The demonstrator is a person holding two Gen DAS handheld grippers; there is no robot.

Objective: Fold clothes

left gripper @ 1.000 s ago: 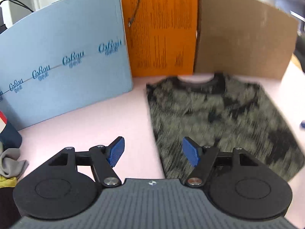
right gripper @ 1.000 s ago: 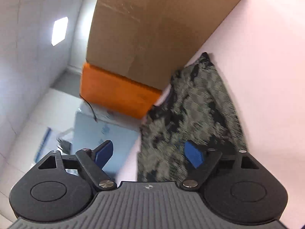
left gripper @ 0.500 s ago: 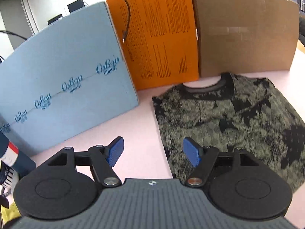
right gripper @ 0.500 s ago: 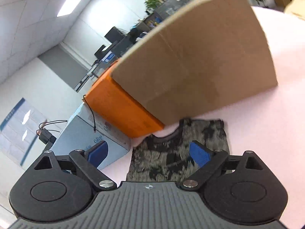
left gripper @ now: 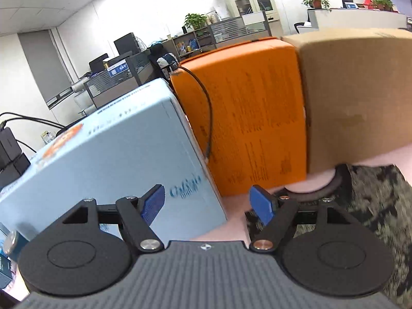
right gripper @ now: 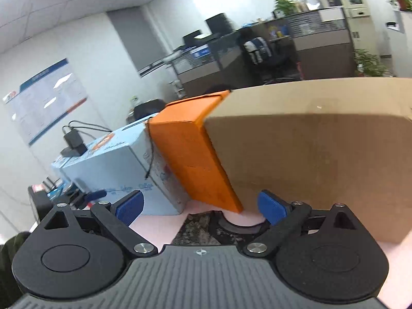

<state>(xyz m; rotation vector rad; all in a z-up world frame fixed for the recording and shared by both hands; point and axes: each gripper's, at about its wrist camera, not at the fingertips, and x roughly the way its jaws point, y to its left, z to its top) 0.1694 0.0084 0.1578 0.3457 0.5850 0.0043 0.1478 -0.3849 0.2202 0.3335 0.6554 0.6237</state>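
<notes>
A: Where's the camouflage T-shirt [left gripper: 373, 206]?
B: Flat on the pink tabletop [right gripper: 159, 219], collar toward the orange box [left gripper: 247, 118].
A: The tools?
B: Left tool [left gripper: 207, 203] and right tool [right gripper: 200, 207] both opening, nothing between.

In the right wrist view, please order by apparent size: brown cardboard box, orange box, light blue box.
1. Brown cardboard box, clearly the largest.
2. Orange box and light blue box look alike; the blue one stands farther away, so I leave them unranked.

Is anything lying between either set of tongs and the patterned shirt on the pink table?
Nothing visible. Both the left tongs and right tongs are empty, jaws opening, with the shirt flat below on the table. The boxes stand behind it.
</notes>
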